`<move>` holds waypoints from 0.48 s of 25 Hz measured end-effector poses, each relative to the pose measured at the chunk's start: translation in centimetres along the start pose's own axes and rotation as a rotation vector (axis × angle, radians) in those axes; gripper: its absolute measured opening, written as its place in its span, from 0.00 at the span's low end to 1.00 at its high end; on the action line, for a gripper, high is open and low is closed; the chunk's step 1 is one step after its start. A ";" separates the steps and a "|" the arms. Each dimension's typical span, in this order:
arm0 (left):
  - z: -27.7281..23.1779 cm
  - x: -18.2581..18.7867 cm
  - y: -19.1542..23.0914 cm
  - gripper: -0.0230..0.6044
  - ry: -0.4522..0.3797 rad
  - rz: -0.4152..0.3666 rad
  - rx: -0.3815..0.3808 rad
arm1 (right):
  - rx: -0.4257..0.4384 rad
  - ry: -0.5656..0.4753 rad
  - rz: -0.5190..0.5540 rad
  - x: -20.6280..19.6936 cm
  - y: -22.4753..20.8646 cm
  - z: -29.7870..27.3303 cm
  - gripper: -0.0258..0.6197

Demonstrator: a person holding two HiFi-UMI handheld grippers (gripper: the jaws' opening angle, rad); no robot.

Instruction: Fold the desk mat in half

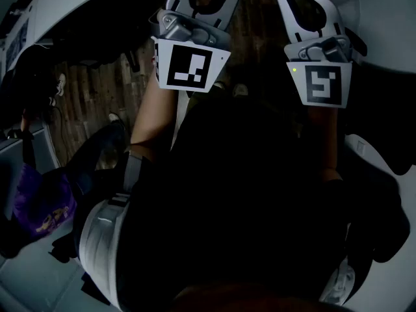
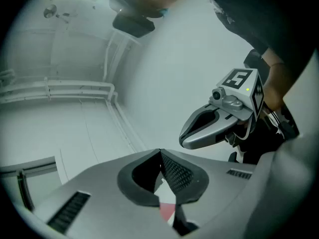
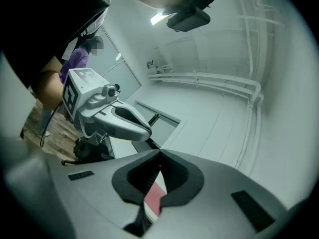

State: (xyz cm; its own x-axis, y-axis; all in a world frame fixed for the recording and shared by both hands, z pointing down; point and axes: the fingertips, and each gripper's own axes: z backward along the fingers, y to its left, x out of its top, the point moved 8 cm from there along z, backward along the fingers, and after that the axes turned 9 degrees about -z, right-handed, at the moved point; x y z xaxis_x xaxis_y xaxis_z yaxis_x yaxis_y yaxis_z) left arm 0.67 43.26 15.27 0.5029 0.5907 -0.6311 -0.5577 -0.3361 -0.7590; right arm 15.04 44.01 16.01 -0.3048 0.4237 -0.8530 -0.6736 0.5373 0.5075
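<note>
- Fingers of the left gripper and right gripper were pressed together, empty.
- No view showed the desk mat.
- It was likely limp and light; pinching two corners of one edge seemed best.

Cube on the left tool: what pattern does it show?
Cube: black-and-white square marker, best in head view.
</note>
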 end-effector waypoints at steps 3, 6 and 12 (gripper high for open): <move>-0.2 0.0 0.0 0.06 -0.001 0.002 0.000 | 0.001 0.008 0.000 0.0 -0.2 -0.1 0.08; -0.4 -0.1 0.0 0.06 0.000 0.004 0.000 | 0.005 0.001 0.004 -0.1 -0.2 -0.3 0.08; -0.4 -0.6 0.3 0.06 0.007 0.006 0.003 | 0.011 0.004 0.003 -0.2 -0.1 -0.8 0.08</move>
State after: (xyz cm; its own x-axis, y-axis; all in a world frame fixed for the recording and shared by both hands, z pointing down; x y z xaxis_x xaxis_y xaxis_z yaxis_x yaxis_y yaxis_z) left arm 0.47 42.54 15.38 0.5036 0.5837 -0.6369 -0.5630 -0.3374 -0.7544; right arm 14.69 43.29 16.04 -0.3096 0.4220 -0.8521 -0.6655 0.5439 0.5112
